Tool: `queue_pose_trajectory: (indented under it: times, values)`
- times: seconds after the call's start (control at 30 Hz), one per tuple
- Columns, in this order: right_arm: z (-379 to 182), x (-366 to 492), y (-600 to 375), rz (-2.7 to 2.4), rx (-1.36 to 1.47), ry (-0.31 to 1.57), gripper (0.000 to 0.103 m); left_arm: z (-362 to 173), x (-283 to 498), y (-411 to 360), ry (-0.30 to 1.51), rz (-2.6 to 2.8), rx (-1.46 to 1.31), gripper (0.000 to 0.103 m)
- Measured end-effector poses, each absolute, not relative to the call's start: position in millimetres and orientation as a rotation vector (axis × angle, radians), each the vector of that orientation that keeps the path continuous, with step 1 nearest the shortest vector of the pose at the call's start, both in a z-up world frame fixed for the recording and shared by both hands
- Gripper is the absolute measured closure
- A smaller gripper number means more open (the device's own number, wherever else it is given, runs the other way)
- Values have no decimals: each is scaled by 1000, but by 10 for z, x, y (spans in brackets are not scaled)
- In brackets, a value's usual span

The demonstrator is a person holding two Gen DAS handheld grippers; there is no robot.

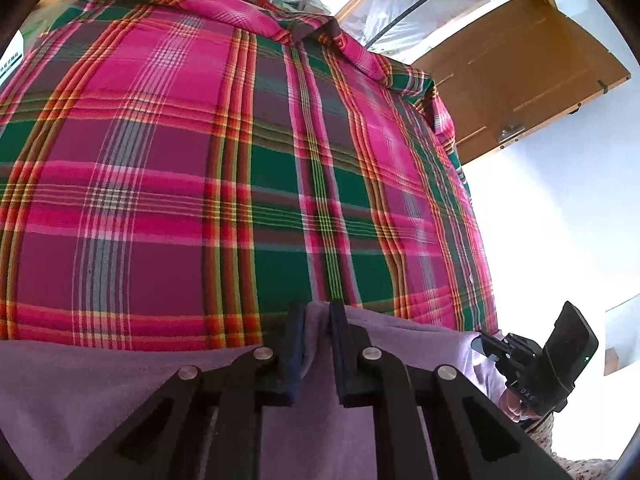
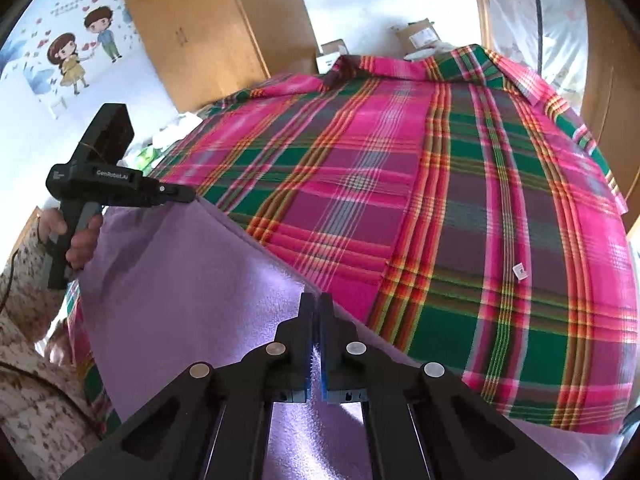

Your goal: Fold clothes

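Both tools pinch the same lilac garment (image 2: 192, 280): the left tool (image 1: 318, 320), at the bottom centre of its own view, has a fold of the soft purple cloth between its dark fingers (image 1: 298, 344), and the right tool (image 2: 316, 312) — bottom centre of the right wrist view — is pressed together on the cloth's edge. That garment fills the lower part of both frames and lies over a pink, green and orange plaid spread (image 1: 200, 160) that covers the surface beneath. From the right wrist view the left tool appears at middle left, gripped by a hand (image 2: 82, 240) in a speckled sleeve (image 2: 28, 280). Wooden cabinets (image 2: 192, 20) stand behind — with a cartoon wall sticker (image 2: 80, 56) at upper left.
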State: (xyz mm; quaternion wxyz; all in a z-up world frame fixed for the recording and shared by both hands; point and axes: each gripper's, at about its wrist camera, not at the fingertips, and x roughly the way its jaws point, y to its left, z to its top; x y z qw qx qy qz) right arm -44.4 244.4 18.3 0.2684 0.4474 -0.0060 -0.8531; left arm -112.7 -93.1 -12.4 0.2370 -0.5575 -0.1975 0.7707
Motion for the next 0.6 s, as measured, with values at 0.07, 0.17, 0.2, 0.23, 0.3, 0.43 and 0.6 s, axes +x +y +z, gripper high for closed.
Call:
queue_pose_trajectory:
  times: [0.07, 0.17, 0.2, 0.23, 0.3, 0.43, 0.6]
  values:
    - [76, -516, 2429, -2306, 1261, -30, 100, -174, -1159, -924, -554, 2113, -1542, 91]
    - [37, -547, 2428, -2322, 1268, -48, 101, -206, -1157, -934, -572, 2117, -1546, 91]
    - [34, -542, 2422, -2324, 1268, -43, 101, -208, -1146, -935, -569, 2119, -1545, 91]
    - [29, -538, 2425, -2324, 1269, -44, 100, -211, -1147, -940, -574, 2117, -1548, 90]
    - [25, -533, 2451, -2324, 1278, -52, 100, -211, -1156, -954, -589, 2108, -1555, 90]
    - [87, -468, 2514, -2359, 1283, -83, 90, -202, -1141, -1009, -639, 2090, -1570, 88]
    - [302, -238, 2985, -2539, 1218, -242, 86, -81, -1059, -1045, -644, 2117, -1575, 81]
